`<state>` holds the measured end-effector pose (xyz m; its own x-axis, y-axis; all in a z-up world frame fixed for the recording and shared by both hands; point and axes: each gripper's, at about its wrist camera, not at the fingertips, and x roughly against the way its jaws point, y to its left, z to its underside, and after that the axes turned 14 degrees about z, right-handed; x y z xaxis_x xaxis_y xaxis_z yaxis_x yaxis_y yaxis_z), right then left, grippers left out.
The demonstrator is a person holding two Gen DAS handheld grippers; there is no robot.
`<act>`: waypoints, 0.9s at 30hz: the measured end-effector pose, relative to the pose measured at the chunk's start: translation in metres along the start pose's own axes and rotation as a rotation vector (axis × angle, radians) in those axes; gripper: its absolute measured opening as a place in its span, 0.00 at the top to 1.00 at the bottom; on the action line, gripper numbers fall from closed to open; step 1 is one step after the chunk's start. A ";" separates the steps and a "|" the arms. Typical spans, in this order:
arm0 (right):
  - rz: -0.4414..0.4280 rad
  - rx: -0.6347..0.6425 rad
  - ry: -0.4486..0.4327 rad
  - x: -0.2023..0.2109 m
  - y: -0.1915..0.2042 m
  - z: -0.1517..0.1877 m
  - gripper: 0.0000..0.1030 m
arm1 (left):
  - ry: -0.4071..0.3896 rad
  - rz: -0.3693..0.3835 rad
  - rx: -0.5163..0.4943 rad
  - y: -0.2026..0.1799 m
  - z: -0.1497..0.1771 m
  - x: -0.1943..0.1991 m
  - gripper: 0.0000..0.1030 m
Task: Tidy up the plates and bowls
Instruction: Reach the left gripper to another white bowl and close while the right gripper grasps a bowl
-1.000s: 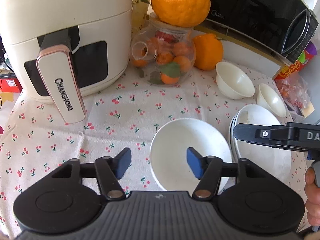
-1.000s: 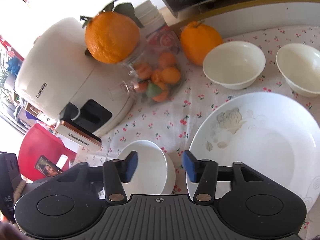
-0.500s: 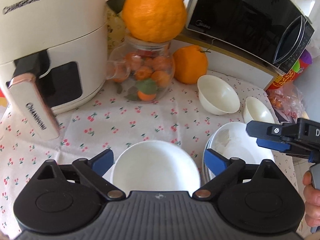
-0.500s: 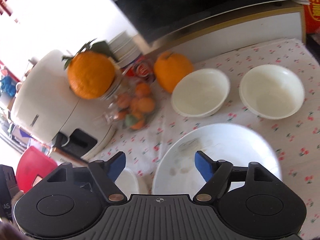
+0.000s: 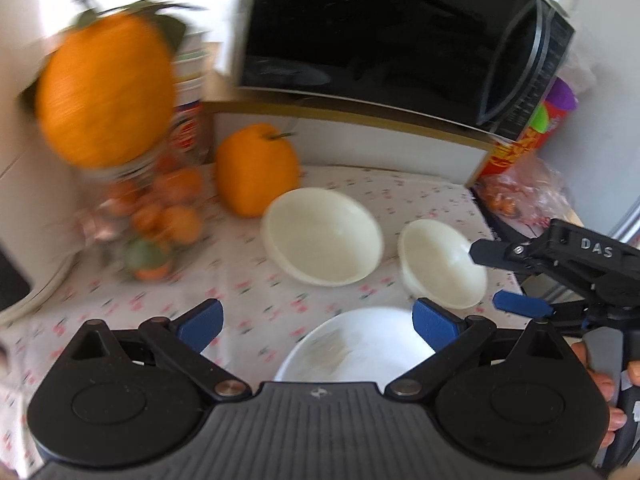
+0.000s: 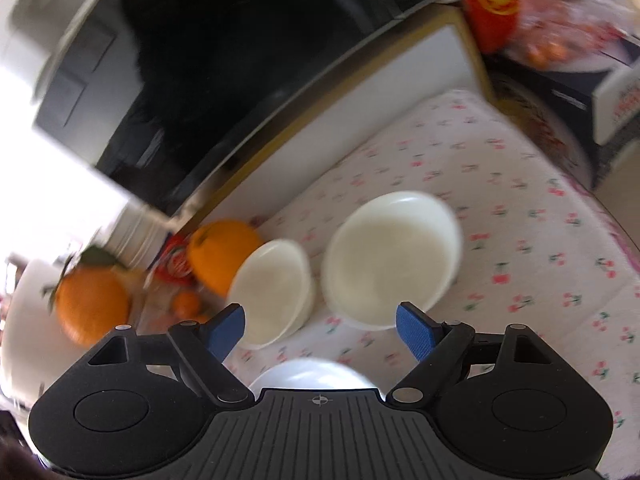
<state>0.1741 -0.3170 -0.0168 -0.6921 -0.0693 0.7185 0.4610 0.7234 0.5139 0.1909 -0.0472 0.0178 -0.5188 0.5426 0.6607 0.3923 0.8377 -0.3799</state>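
Note:
Two cream bowls stand side by side on the cherry-print cloth: a larger one (image 5: 322, 236) (image 6: 276, 286) and a smaller one (image 5: 442, 262) (image 6: 390, 256). A white plate (image 5: 360, 346) (image 6: 312, 372) lies just in front of both grippers. My left gripper (image 5: 316, 320) is open and empty above the plate's near edge. My right gripper (image 6: 320, 326) is open and empty, short of the two bowls; it shows in the left wrist view (image 5: 516, 280) beside the smaller bowl.
A black microwave (image 5: 400, 36) sits on a white shelf at the back. A large orange (image 5: 256, 170) stands by the larger bowl, another (image 5: 104, 92) tops a glass jar of small oranges (image 5: 160, 216). A red snack can (image 5: 520, 148) and a bag stand at right.
Both grippers have opened wide and swung up and to the right, away from the near white bowl and air fryer, toward the two cream bowls. The views are motion-blurred.

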 end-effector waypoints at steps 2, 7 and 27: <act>0.013 -0.040 0.008 -0.004 -0.012 -0.006 0.18 | 0.005 0.013 -0.026 -0.009 -0.005 -0.013 0.02; 0.029 -0.101 0.008 -0.012 -0.032 -0.019 0.18 | 0.017 0.027 -0.098 -0.027 -0.016 -0.045 0.05; 0.062 -0.313 0.103 -0.061 -0.079 -0.038 0.18 | 0.045 0.162 -0.245 -0.044 -0.053 -0.134 0.38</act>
<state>0.2009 -0.3959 -0.0839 -0.6050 -0.1127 0.7882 0.6597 0.4834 0.5755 0.2832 -0.1600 -0.0201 -0.4023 0.6601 0.6344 0.6419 0.6974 -0.3186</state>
